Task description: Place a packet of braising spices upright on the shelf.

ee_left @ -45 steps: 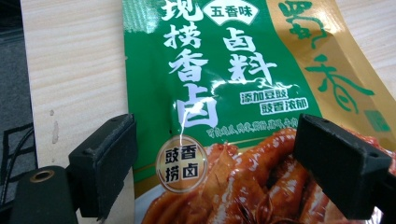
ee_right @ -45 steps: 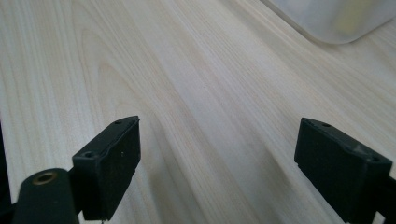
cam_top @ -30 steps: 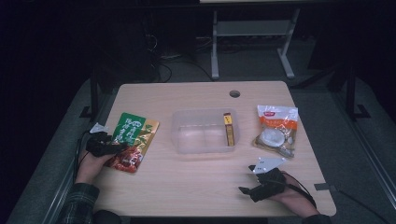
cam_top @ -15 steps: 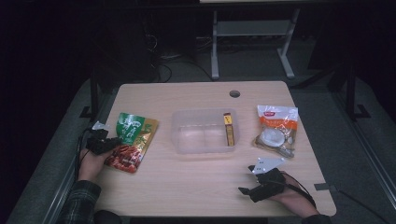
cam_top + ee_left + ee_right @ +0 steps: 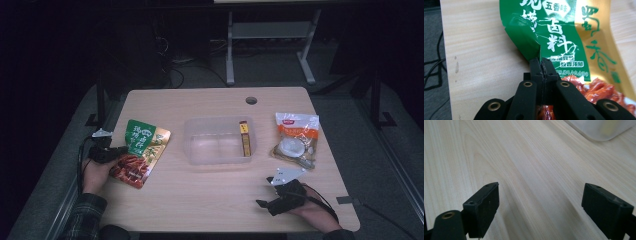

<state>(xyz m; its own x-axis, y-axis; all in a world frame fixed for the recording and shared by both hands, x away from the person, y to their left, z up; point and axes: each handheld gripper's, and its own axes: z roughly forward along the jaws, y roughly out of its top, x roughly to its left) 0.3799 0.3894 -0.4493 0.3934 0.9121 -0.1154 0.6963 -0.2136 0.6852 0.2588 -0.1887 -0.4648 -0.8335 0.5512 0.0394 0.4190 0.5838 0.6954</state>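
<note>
Pinching the green snack pouch [image 5: 564, 37] w/ my left gripper [image 5: 541, 65]: its fingers [image 5: 535, 67] have just been closing and now sit pressed together on a folded-up edge of the pouch, the foil creased into a small flap right above the tips. In the high view I see the left gripper [image 5: 111, 152] at the pouch's [image 5: 142, 150] left edge, my hand just behind it, near the bench's [image 5: 210, 200] left side.

I'm taking the clear plastic tub [image 5: 212, 145] at mid-bench as the landmark. The pouch lies flat well left of the tub, apart from it, green top end pointing away from me, red-printed end toward me. Inside the tub, against its right wall, stands a thin yellow-and-red packet [image 5: 244, 140]. Right of the tub, apart from it, lies an orange-and-white bag [image 5: 296, 137] w/ sth round and white showing on its front.

My right gripper [image 5: 265, 200] rests on the bench nearer me than the tub and to its right. In the right gripper view its fingers [image 5: 485, 205] stand wide apart w/ nothing but bare bench [image 5: 529, 170] between them; a blurred corner of the tub [image 5: 601, 128] shows at top right.
</note>
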